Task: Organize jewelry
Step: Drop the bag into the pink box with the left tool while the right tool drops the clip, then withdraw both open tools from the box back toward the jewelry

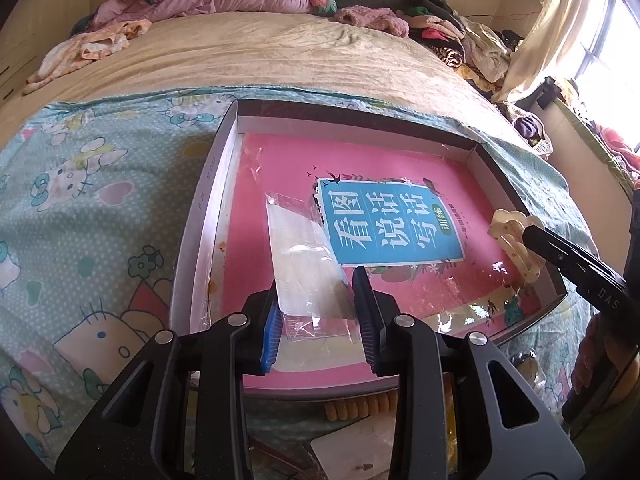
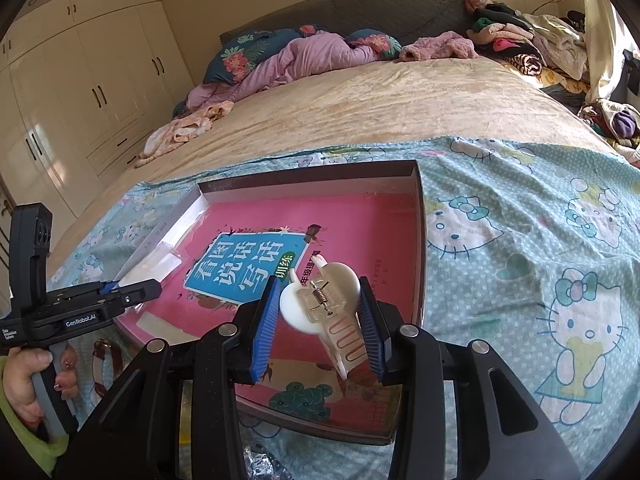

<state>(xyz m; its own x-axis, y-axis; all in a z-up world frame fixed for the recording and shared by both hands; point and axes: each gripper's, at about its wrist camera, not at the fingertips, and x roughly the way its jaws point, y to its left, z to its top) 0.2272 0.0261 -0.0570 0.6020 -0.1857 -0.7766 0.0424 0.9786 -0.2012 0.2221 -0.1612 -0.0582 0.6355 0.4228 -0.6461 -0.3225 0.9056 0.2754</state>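
A shallow grey box (image 1: 224, 148) (image 2: 418, 216) lies on the bed with a pink book (image 1: 400, 168) (image 2: 360, 220) inside. My left gripper (image 1: 316, 284) is shut on a clear plastic packet (image 1: 300, 256) and holds it over the book's left part; it shows in the right wrist view (image 2: 132, 288) at the box's left side. My right gripper (image 2: 318, 294) is shut on a cream hair claw clip (image 2: 324, 304) over the box's near right part. In the left wrist view the clip (image 1: 516, 240) sticks out of the right gripper's fingers (image 1: 560, 256).
The box sits on a Hello Kitty sheet (image 1: 88, 208) (image 2: 540, 248) over a beige bedspread (image 2: 360, 100). Loose items lie by the box's near edge: a white card (image 1: 360, 452), yellow beads (image 1: 356, 406). Clothes pile up at the head of the bed (image 2: 520, 40).
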